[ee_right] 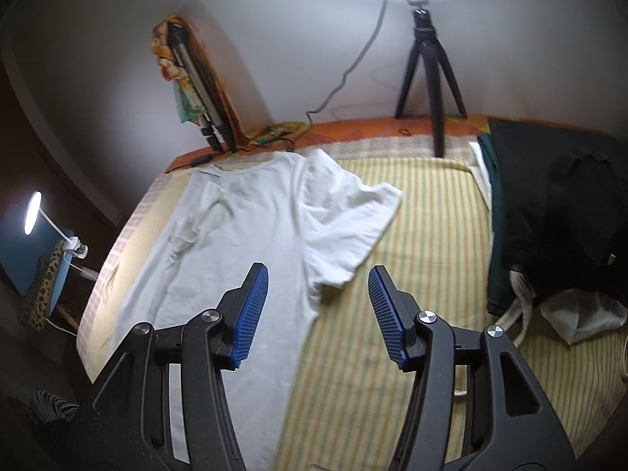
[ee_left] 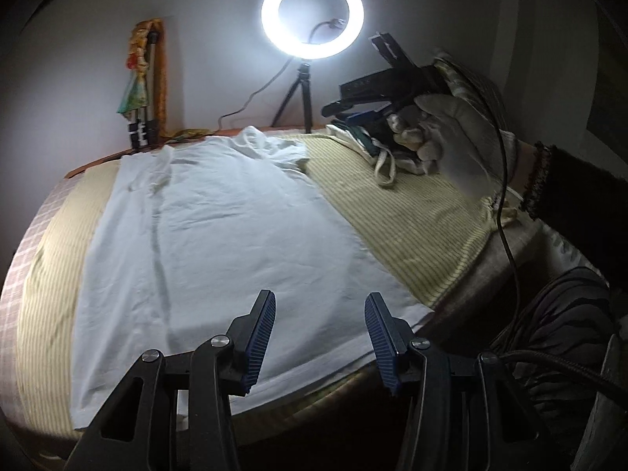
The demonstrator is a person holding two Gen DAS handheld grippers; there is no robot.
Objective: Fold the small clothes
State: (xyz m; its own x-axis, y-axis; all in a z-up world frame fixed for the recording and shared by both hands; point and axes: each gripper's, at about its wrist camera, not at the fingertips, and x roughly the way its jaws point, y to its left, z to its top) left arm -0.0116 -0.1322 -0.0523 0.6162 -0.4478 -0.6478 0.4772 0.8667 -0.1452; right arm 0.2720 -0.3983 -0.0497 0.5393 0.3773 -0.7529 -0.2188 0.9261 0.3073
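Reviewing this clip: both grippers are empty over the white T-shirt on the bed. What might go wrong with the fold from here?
1. The white T-shirt has one sleeve spread out and the other side already turned in with creases, so a fold now may come out uneven.
2. The clothes pile lies close on the striped sheet; a sweep by the right gripper may snag it.
3. The left gripper, jaws apart, may also pinch the sheet under the hem.

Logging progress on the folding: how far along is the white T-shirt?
Done: white T-shirt lies spread on the striped sheet. In hand: nothing; left gripper and right gripper hover open-jawed, empty. Left: every fold; its sleeve still sticks out.
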